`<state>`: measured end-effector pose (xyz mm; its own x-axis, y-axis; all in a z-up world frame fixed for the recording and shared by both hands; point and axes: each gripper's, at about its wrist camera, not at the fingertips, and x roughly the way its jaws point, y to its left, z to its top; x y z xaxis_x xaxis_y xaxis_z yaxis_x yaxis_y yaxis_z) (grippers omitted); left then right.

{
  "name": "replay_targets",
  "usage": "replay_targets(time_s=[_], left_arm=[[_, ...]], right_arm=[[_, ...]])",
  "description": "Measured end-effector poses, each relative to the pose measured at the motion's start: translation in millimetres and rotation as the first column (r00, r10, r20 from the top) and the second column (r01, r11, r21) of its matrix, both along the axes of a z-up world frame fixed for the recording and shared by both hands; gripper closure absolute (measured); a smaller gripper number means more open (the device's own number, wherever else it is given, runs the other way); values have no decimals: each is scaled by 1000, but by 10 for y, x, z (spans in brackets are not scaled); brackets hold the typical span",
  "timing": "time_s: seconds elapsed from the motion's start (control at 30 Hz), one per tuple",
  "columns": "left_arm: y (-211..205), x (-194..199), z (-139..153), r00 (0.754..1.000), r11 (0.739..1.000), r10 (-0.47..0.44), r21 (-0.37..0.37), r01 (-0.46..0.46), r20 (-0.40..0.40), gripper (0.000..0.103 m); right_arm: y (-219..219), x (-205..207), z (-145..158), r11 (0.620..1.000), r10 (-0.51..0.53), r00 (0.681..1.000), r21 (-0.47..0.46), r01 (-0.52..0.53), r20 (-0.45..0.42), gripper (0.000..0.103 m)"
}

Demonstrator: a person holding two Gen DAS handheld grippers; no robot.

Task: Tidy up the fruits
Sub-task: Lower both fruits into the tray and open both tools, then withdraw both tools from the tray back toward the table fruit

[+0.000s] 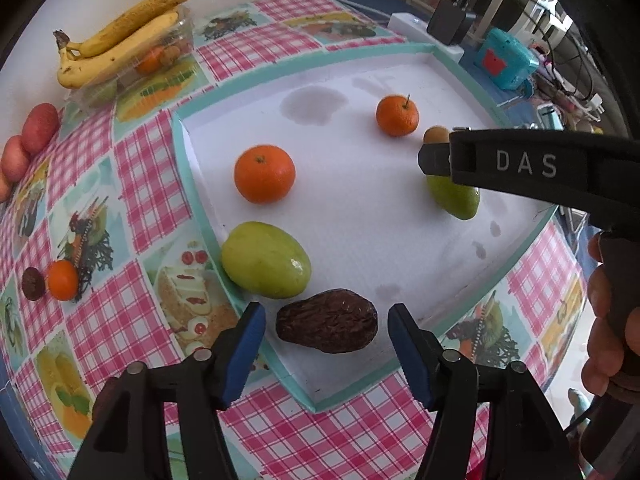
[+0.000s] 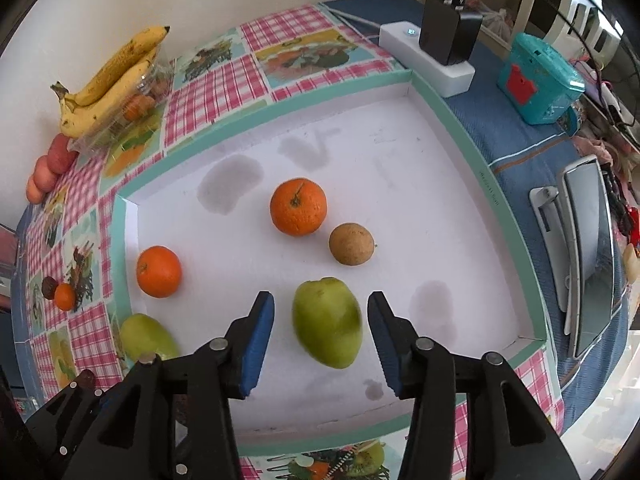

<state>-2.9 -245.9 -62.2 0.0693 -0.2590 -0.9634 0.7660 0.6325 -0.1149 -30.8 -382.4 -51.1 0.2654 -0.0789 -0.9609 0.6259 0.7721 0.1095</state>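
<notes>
Fruits lie loose in the shallow white tray point(image 2: 476, 184) with its teal rim, on the checked cloth of the desk point(image 1: 132, 184). Inside the tray: two oranges point(image 2: 298, 206), two green mangoes point(image 2: 328, 322), a small brown round fruit point(image 2: 351, 244) and a wrinkled dark fruit point(image 1: 327, 326) by the tray's near corner. The left gripper point(image 1: 326, 354) has its jaws parted either side of that dark fruit, clear of it. The right gripper point(image 2: 321, 346) flanks one mango, pads apart from it. Beyond the tray's far left corner, a clear plastic box point(image 1: 160, 60) holds what may be small oranges, bananas point(image 1: 124, 34) resting on top.
</notes>
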Motion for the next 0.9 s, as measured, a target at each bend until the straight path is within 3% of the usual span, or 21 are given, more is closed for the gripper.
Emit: replay_targets(time_s=[0.27,0.4,0.5,0.57,0.73,0.9], left_arm=[[245,199,270,998,996,65,-65,-64,14,32],[507,411,355,984,982,172,-81,-168,42,31],[758,647,387,959,958,278,-92,-273,56,31],[967,798,378,933,934,354,-84,-347,74,29],[1588,1110,422,836,848,529,-56,-527,142,28],[2095,1238,461,751,768,637,-67,-636,172,20]], right_arm=[[-12,-10,173,999,-15,999,-33,16,46,51],[-28,-32,210,999,-27,998,-42,30,53,52],[-14,-19,213,999,-20,999,-48,22,51,52],[20,6,213,998,-9,999,-54,11,46,52],[183,97,246,997,39,998,-67,-36,47,52],[432,261,287,991,114,992,-80,-109,56,52]])
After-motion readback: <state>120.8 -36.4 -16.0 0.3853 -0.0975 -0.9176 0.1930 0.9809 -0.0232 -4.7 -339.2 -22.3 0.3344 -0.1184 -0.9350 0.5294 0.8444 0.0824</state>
